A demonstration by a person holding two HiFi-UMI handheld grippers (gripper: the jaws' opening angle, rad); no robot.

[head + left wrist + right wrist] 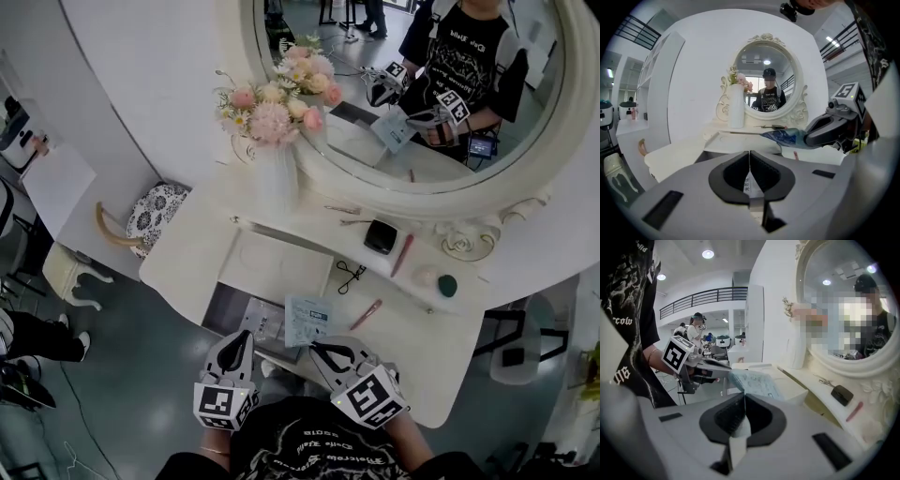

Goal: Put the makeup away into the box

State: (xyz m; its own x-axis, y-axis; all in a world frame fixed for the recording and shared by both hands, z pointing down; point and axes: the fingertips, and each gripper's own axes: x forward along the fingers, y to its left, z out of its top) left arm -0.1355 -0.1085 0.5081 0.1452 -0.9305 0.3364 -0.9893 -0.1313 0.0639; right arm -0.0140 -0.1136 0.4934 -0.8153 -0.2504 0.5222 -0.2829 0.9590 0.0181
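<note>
Left gripper (749,153): closed flat on white sachet (747,183) (print too small to read). Right gripper (744,397): pinched shut on pale blue sachet (754,383). Both sachets side by side, held at near edge of dressing table (431,347), just short of white box (281,265). Farther back on table: black compact (380,236), pink pencil (402,254).

A pale blue sachet (752,383) is clamped between the closed jaws of the right gripper (743,398), and its far corner is met by the left gripper (725,371). A black compact (843,394) and a pink stick (854,411) are seen near the dressing table's (808,379) back edge.
</note>
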